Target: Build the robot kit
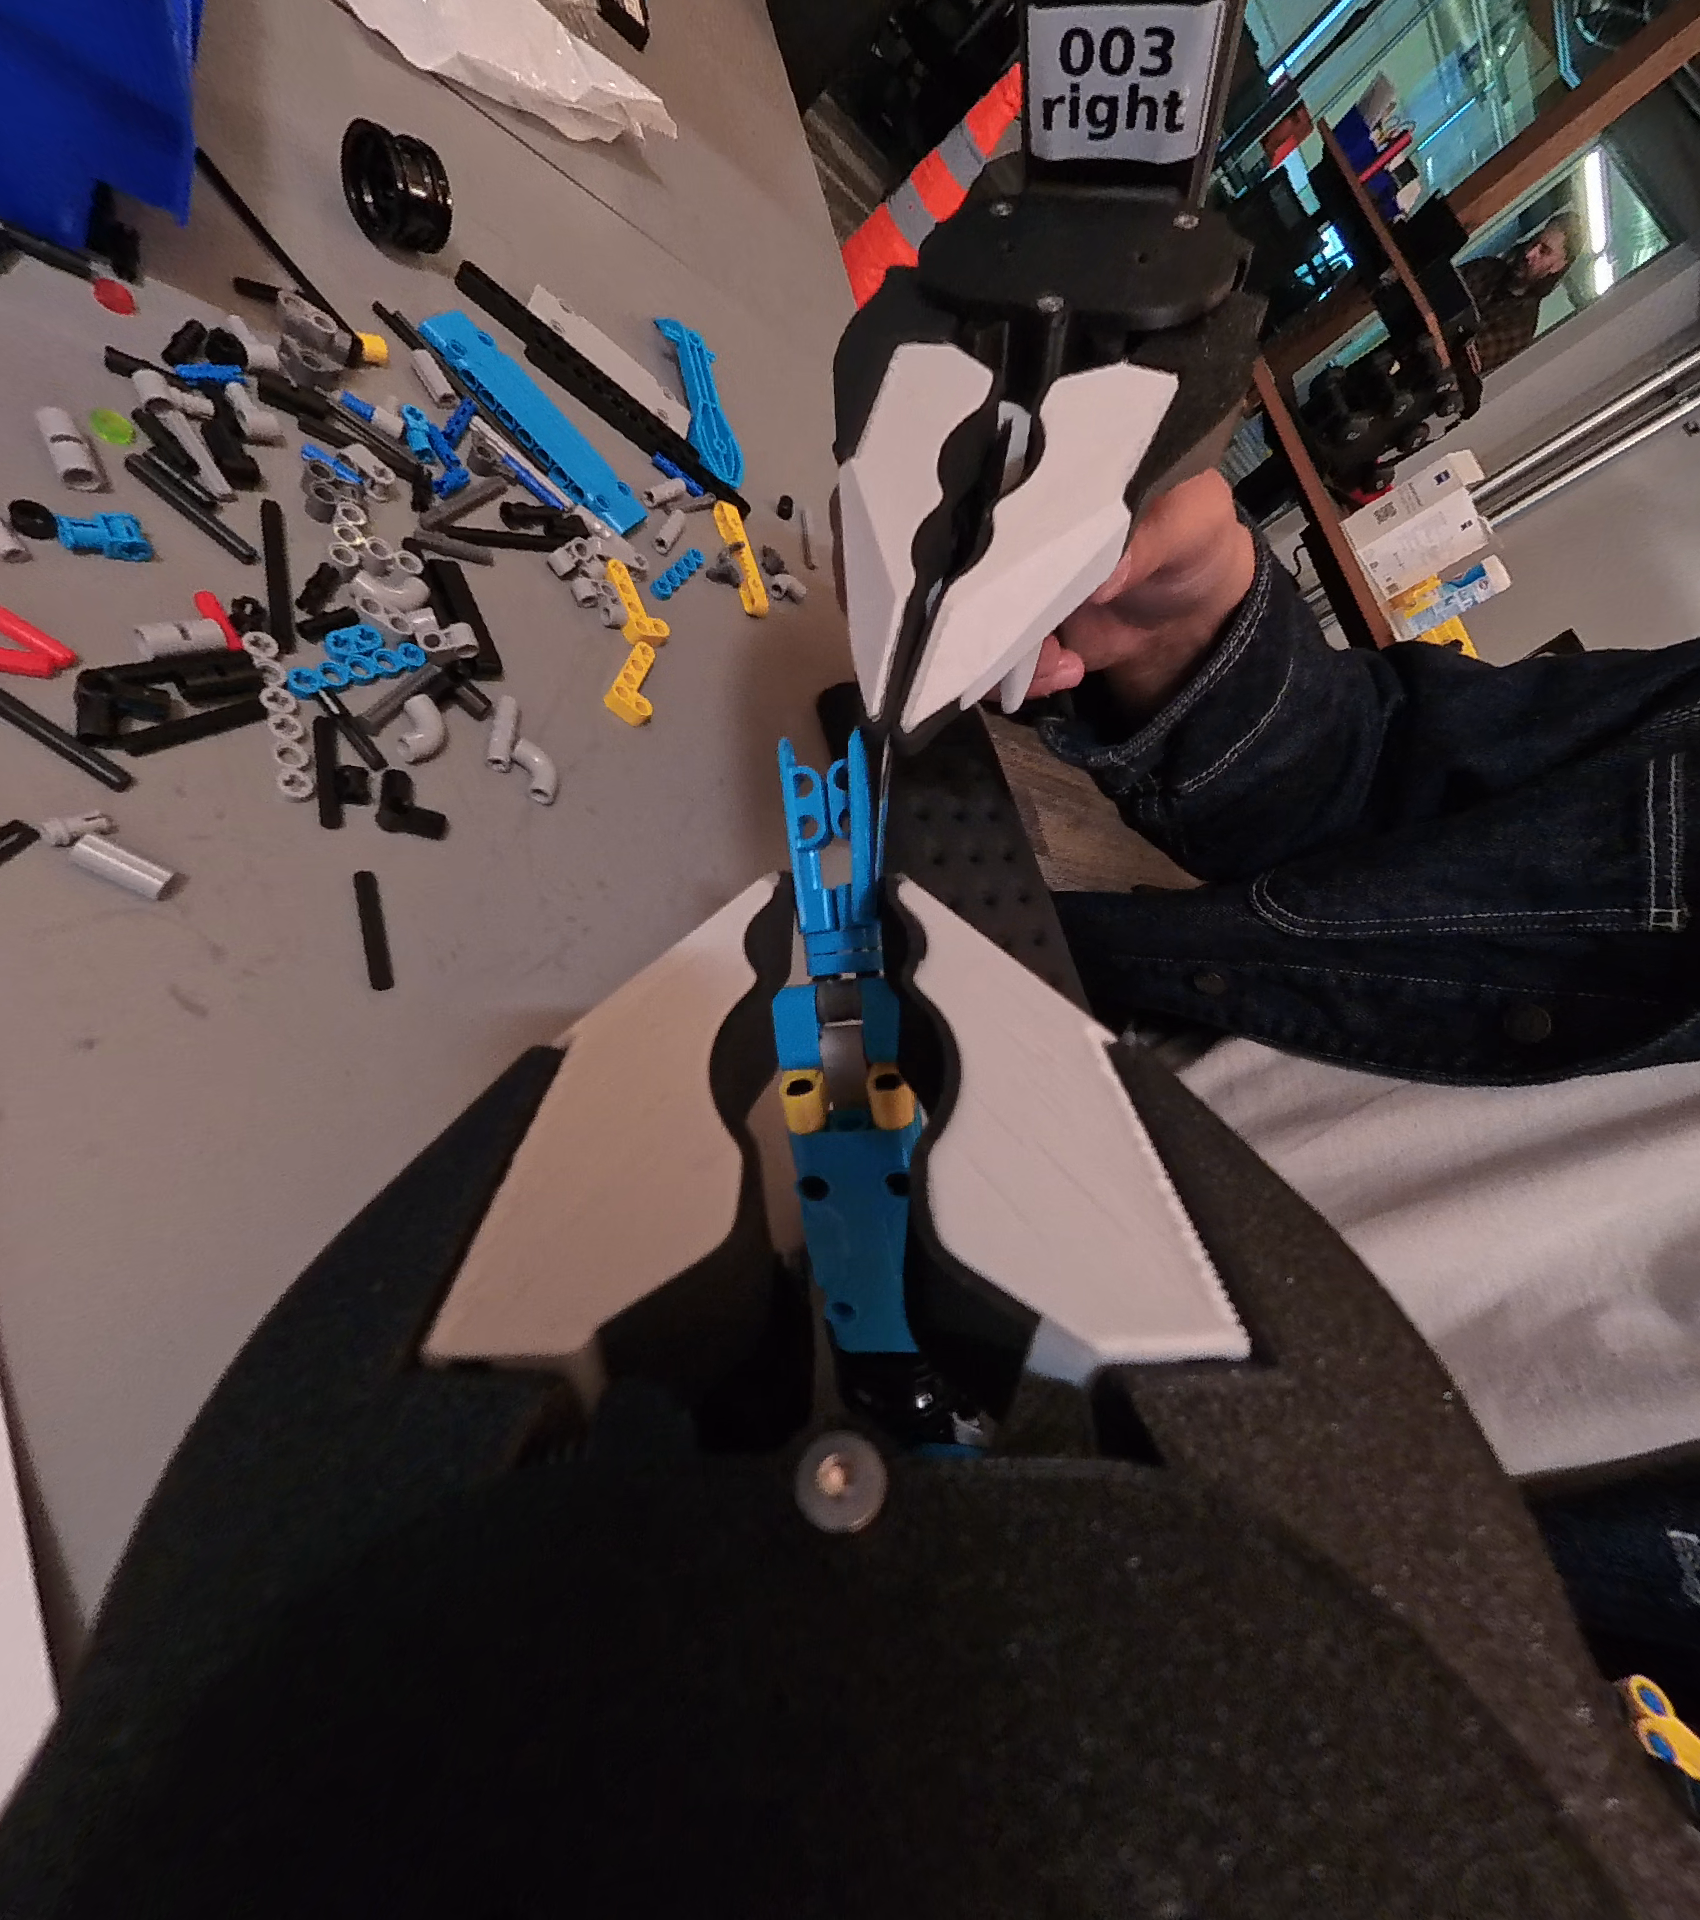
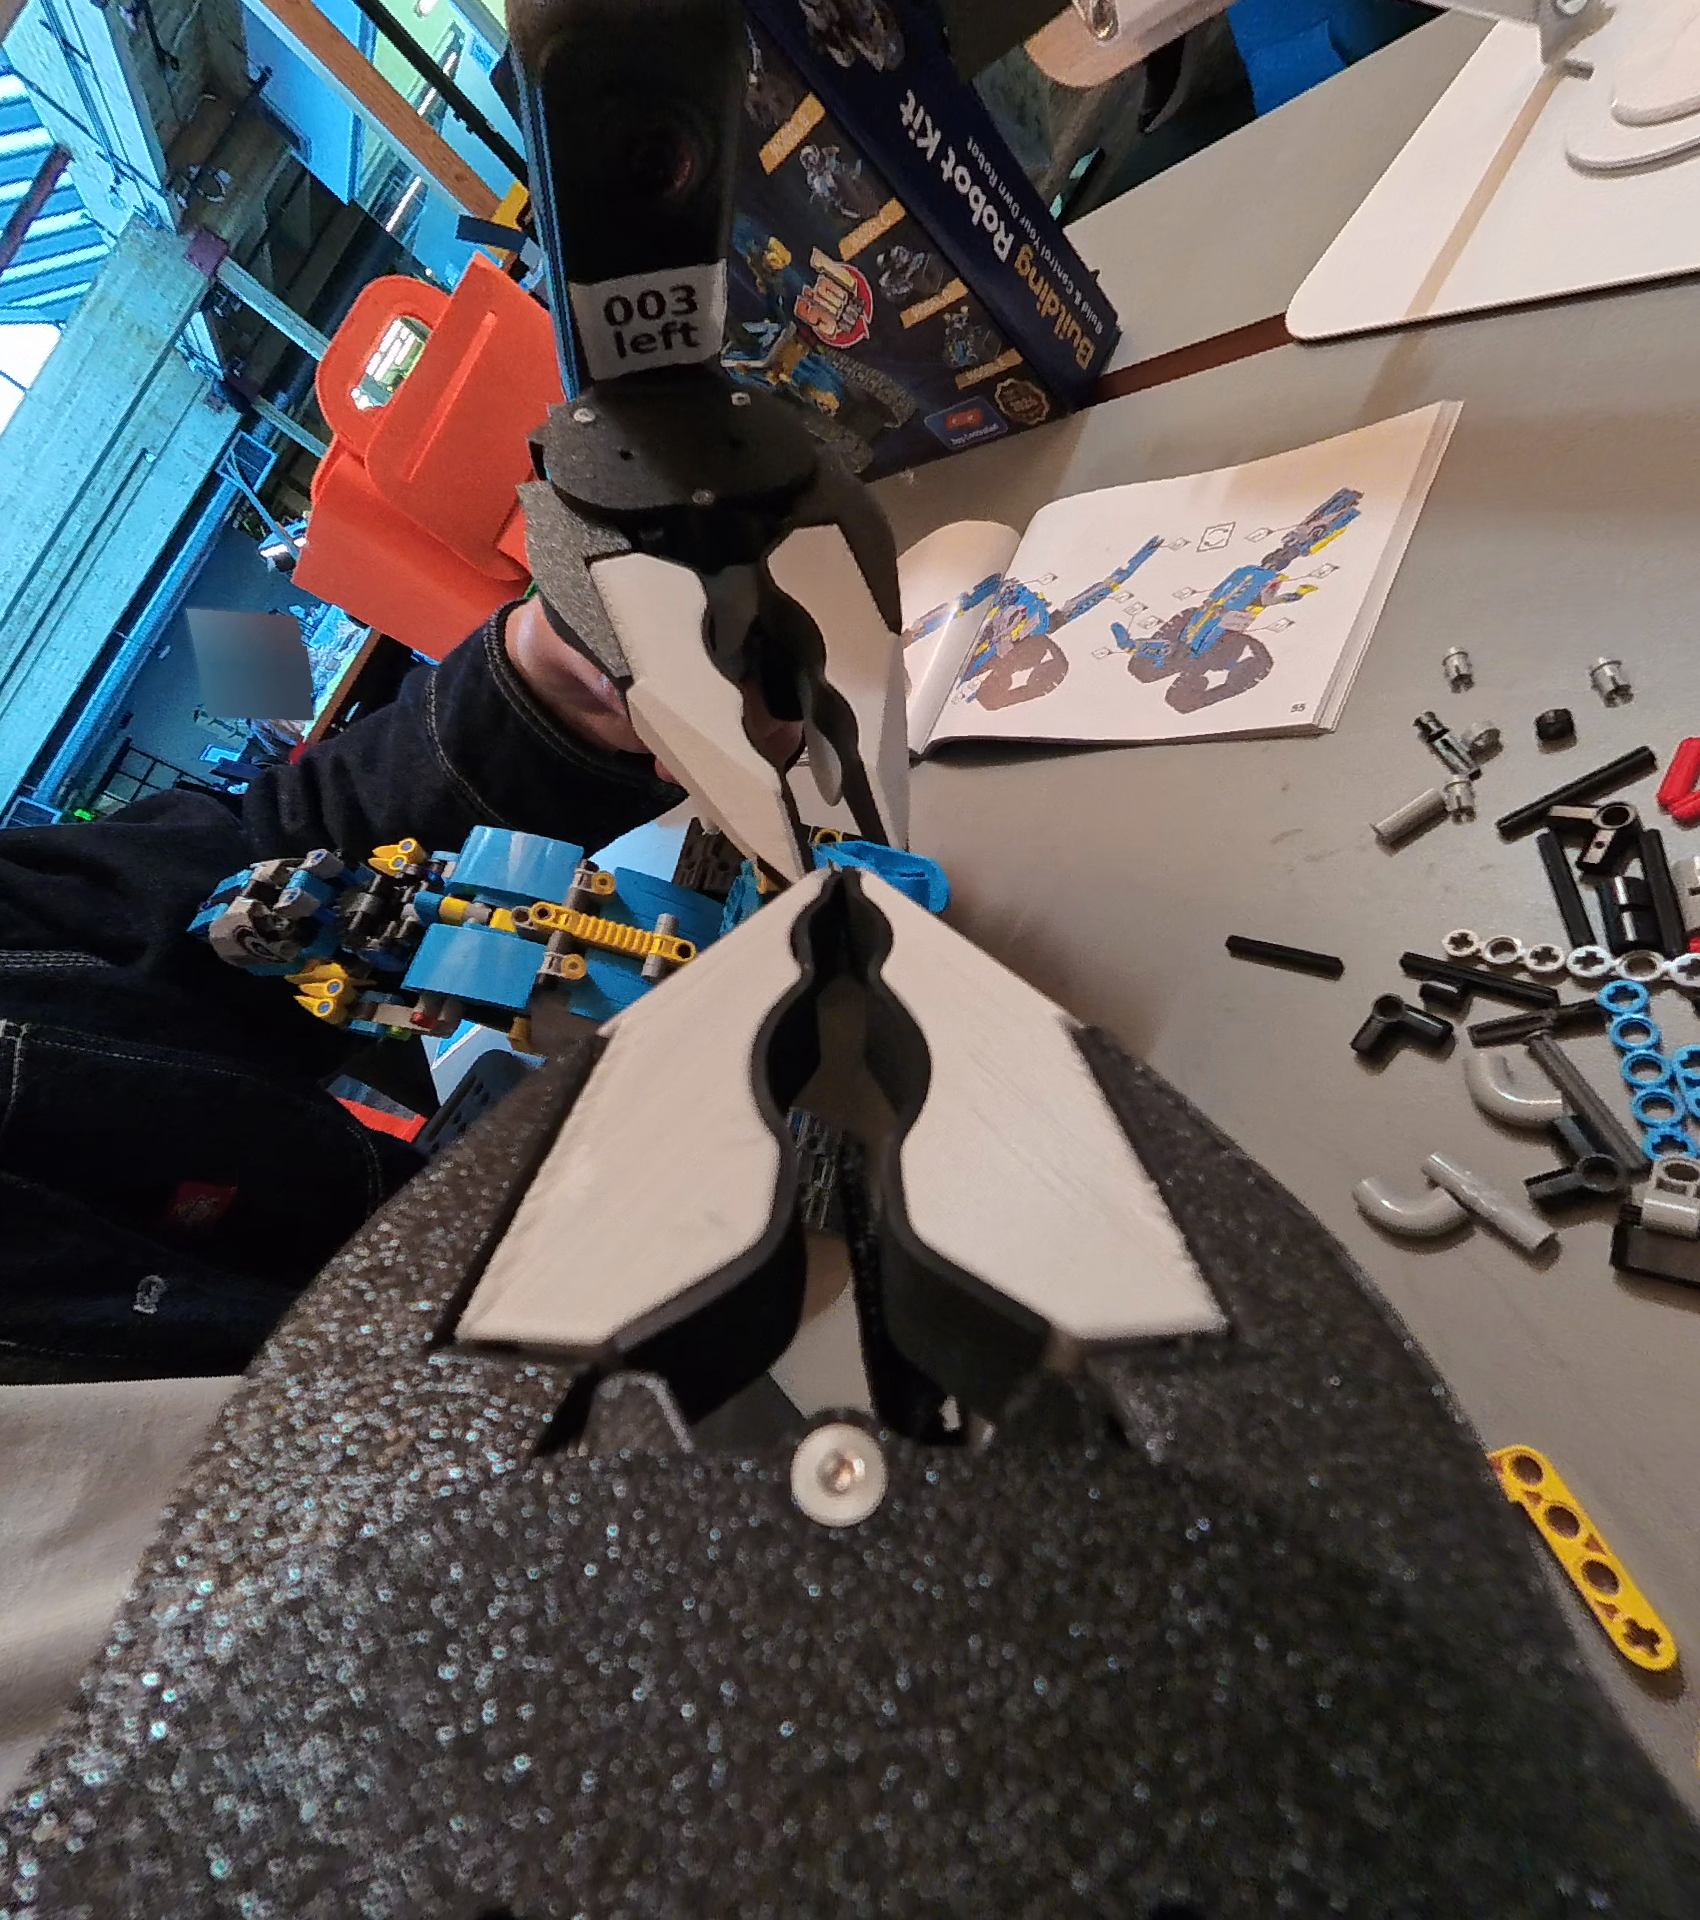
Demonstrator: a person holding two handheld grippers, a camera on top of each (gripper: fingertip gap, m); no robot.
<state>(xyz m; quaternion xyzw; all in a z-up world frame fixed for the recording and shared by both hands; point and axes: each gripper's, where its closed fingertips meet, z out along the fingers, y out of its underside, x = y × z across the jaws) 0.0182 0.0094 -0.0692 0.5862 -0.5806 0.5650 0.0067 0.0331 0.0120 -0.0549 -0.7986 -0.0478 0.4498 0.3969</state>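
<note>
Tools meet tip to tip above the near edge of the grey tabletop (image 1: 150, 1091). Left tool (image 1: 838, 894) is clenched on a blue brick assembly (image 1: 851, 1174) with two yellow pins near its middle; the piece runs lengthwise down the slot between the fingers, so its forked blue end sticks out past the tips, free for the other tool to reach. Right tool (image 1: 893, 722) comes in from the far side, pointing down at that forked end, tips right at it; contact can't be confirmed.

In the right wrist view the right tool (image 2: 838, 883) looks clamped nearly together, and a thin black studded part (image 2: 830, 1174) sits in the slot between its fingers, apparently gripped. The left tool (image 2: 830, 847) shows opposite, tips at a blue piece (image 2: 893, 868).

Loose parts (image 1: 358, 582) in black, grey, blue, red and yellow are spread over the far left of the tabletop, within reach. Open instruction booklet (image 2: 1189, 613) lies flat on the far side, pages up for viewing; a dark kit box (image 2: 929, 260) stands behind it. A larger blue and yellow built model (image 2: 472, 935) rests on the left near the person's dark sleeve (image 2: 98, 1039).
</note>
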